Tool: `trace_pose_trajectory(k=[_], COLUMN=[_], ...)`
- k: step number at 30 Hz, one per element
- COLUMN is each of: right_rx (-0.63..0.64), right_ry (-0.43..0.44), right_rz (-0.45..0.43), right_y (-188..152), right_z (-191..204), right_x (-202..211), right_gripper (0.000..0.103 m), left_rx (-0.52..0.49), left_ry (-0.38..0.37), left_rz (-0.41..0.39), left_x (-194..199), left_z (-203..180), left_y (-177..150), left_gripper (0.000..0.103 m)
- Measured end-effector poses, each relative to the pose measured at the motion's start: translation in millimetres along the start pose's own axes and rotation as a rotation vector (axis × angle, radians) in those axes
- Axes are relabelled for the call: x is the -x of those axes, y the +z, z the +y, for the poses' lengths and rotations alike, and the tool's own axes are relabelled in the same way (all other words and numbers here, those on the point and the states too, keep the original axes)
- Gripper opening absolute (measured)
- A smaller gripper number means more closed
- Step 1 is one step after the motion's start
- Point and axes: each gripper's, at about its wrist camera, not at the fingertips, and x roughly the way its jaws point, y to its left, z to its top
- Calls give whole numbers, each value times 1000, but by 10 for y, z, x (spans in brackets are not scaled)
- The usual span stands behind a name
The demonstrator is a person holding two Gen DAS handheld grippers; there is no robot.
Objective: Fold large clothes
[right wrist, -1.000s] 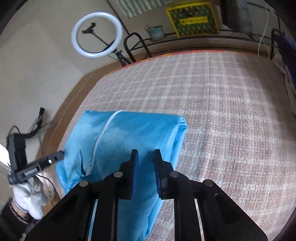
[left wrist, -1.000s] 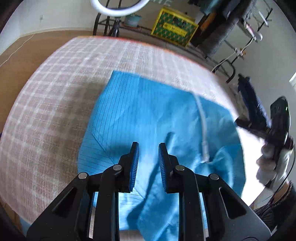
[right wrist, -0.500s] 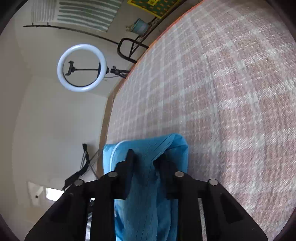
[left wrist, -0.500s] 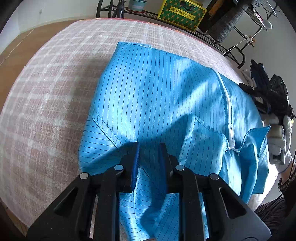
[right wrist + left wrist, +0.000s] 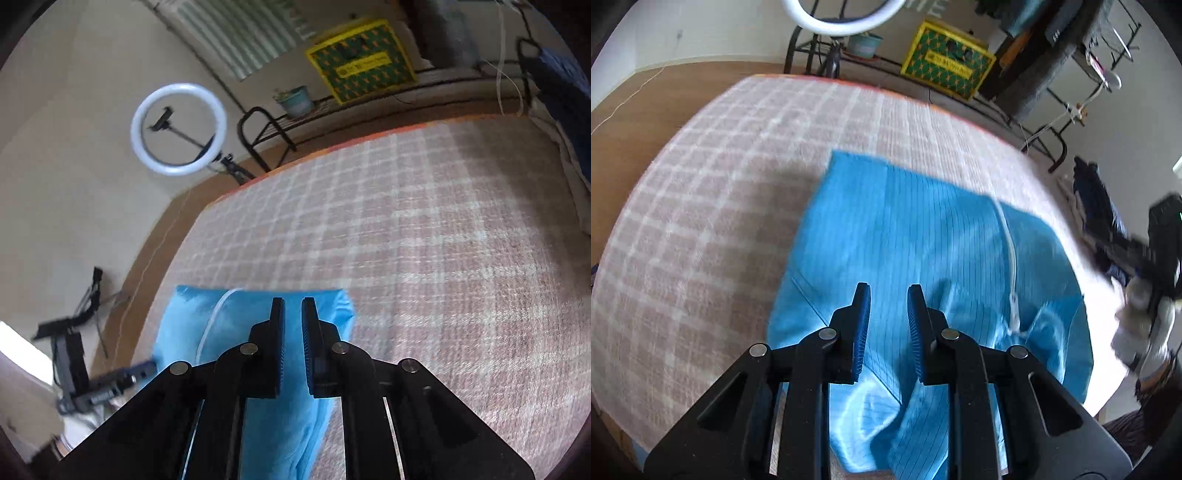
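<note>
A blue pinstriped garment (image 5: 923, 229) with a white zipper (image 5: 1012, 266) lies folded on the plaid bed cover (image 5: 720, 184). My left gripper (image 5: 887, 290) hovers over its near part, jaws a little apart and open, with nothing pinched. In the right wrist view the same garment (image 5: 192, 317) lies below my right gripper (image 5: 293, 301). That gripper's jaws stand almost together with a slim gap, and no cloth is caught in it. A white-gloved hand (image 5: 1137, 321) holds the other gripper at the garment's right side, blurred.
The plaid bed cover (image 5: 424, 240) stretches wide beyond the garment. A ring light (image 5: 179, 127), a yellow crate (image 5: 364, 62) on a black rack and a small pot stand behind the bed. Dark clothes (image 5: 1097, 195) lie at the bed's right edge.
Half a second ago both grippers were down in the blue cloth; both have risen clear of it. The right jaws are narrower than a second ago. The garment lies much as before.
</note>
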Motion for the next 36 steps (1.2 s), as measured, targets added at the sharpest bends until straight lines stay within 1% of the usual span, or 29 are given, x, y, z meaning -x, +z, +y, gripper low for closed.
trace_pose_trajectory(k=[1,2,3,4,5,8,10,12,14,15,16,18,19,20,21,22,23,24,25,27,30,34,36], right_rx=[83,137,180,207,212,194,247,246,233,230,224,216,220,231,242,253,268,276,269,214,66,-99,-142], right_ry=[-20,-49,-75,-96,-116,-171,-232,-250,-277,-296,-298,-266,-231,-203,-191,-182,-182,-191,-193,-164,-63,61,67], right_rz=[19,39,59,78,101,165,181,212,235,235,223,181,162,149,140,129,123,122,125,144,185,206,211], right_y=[-72,-118,-182,-248,-321,-494,-582,-640,-693,-711,-718,-708,-723,-747,-772,-803,-845,-882,-911,-933,-890,-851,-833], right_z=[197,350,456,506,498,362,319,268,219,217,228,306,362,439,505,552,585,593,574,476,221,-60,-160], right_x=[-31,-112,-182,-246,-301,-441,-469,-467,-379,-324,-245,-51,48,136,192,238,261,258,241,207,111,-6,-87], right_gripper=[10,10,10,10,10,10,10,10,10,10,10,10,10,10,10,17,25,44,56,56,57,57,57], left_rx=[16,27,30,27,32,72,42,11,26,40,55,61,49,46,54,73,92,110,130,179,285,349,382], left_ry=[-6,-14,-7,19,35,39,74,88,86,88,88,65,66,64,55,32,10,-12,-43,-83,-183,-220,-238], left_rz=[-5,-6,0,11,22,83,100,95,78,65,49,24,10,0,4,14,29,50,75,104,131,147,148], left_x=[-7,-37,-75,-137,-197,-380,-429,-380,-295,-240,-176,-63,-14,14,12,-3,-21,-46,-77,-118,-208,-321,-375], left_z=[38,79,102,145,209,379,383,372,405,435,459,471,456,457,463,493,525,571,610,672,859,1030,1113], left_y=[43,78,98,115,109,4,-67,-77,-59,-46,-30,16,32,44,67,82,85,83,87,105,139,193,212], left_gripper=[19,20,20,20,20,20,20,20,20,20,20,20,20,24,31,36,47,57,59,61,63,63,63])
